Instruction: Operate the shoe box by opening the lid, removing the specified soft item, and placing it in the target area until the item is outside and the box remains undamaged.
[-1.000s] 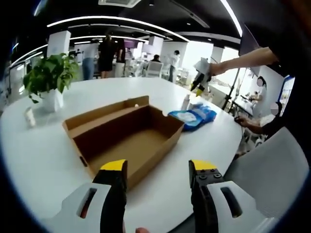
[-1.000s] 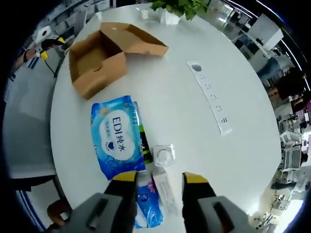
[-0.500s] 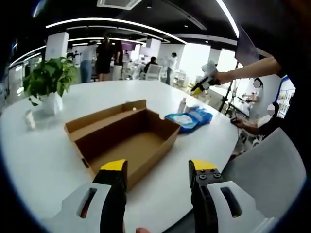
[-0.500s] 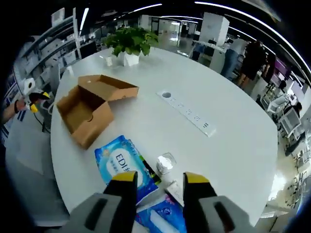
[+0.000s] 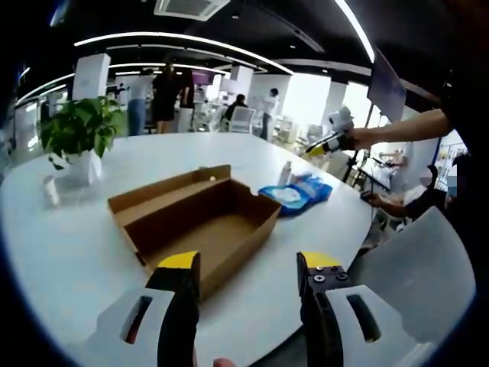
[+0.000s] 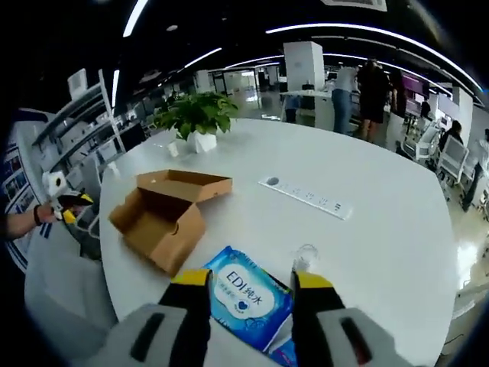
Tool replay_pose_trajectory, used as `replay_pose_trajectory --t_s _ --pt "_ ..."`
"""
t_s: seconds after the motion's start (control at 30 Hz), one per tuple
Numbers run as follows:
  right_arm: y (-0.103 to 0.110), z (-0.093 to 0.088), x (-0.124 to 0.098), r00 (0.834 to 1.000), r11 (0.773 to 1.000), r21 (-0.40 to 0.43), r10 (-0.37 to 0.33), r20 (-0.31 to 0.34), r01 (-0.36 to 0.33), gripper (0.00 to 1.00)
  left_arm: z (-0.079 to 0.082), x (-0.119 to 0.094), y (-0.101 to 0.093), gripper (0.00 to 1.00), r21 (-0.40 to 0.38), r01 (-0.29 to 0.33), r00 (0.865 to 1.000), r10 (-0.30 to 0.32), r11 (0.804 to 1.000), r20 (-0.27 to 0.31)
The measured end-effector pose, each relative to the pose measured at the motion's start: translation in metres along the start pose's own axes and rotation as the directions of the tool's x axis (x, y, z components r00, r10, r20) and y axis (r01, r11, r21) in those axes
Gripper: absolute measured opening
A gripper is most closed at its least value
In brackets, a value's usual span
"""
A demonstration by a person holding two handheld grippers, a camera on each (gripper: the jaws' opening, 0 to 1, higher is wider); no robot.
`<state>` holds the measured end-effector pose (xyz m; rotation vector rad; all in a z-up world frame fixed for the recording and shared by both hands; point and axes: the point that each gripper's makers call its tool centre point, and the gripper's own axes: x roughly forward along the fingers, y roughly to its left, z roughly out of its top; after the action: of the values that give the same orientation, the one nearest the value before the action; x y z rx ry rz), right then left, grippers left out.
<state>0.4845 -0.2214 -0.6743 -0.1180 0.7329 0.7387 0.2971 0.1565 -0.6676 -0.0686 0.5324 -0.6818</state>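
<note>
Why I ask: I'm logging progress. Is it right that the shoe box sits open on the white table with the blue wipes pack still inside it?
Not quite. The shoe box is open on the white table, but it is empty; the blue wipes pack lies on the table beside it, apart from the box. The right gripper view shows this, and the left gripper view agrees.

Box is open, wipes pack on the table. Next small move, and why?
Probably none on the items: the shoe box lies open and looks empty, the blue wipes pack rests on the table beside it, and both grippers are open. I'd just back the right gripper away.

Both views face the shoe box (image 5: 200, 225) (image 6: 165, 218) from opposite table sides.
</note>
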Motion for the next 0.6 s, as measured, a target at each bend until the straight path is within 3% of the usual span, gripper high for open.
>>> replay_pose_trajectory --t_s 0.27,0.47,0.6 --pt "0.035 0.005 -0.005 0.996 0.999 0.021 0.023 0.083 -0.025 0.44 0.002 -0.004 0.001 0.52 -0.013 0.001 1.000 -0.001 1.000 0.014" --pt "0.071 -0.009 0.001 0.996 0.997 -0.009 0.075 0.056 -0.075 0.48 0.005 -0.004 0.004 0.52 -0.026 0.006 0.999 -0.005 1.000 0.033" --pt "0.085 -0.012 0.002 0.993 0.996 0.006 0.090 0.076 -0.091 0.48 0.005 -0.004 0.005 0.52 -0.025 0.008 0.999 -0.007 1.000 0.034"
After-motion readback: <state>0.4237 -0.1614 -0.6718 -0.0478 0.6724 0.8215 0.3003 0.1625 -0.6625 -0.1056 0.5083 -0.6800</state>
